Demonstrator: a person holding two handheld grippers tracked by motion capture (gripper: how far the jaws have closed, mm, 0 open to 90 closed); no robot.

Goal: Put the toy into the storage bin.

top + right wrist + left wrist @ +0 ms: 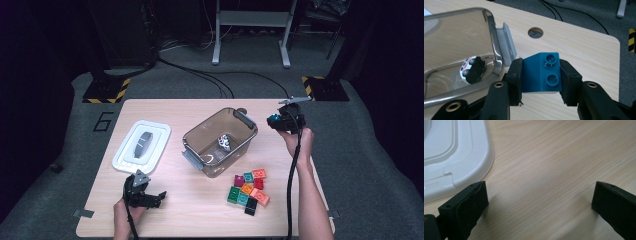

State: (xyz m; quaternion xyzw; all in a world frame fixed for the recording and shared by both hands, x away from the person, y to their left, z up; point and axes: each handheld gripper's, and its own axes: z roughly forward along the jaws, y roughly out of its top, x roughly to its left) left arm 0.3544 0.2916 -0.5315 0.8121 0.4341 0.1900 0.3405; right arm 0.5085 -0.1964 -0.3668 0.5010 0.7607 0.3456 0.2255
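- Blue two-stud building brick (pixel 541 73) clamped between the jaws of the right gripper (pixel 541 80), held in the air just beside the clear plastic bin's (pixel 495 37) rim and latch.
- Toy car (pixel 472 69) lies inside the bin.
- Left gripper (pixel 539 202): jaws spread wide, nothing between them, low over bare table (pixel 554 157), next to the white lid (pixel 461 157).
- Loose bricks (pixel 248 187) piled near the bin.

My left gripper (pixel 540 202) hangs low over the bare wooden table (pixel 554 157), jaws spread wide with nothing between them. The white lid (pixel 456 155) lies just beyond my left-hand jaw.
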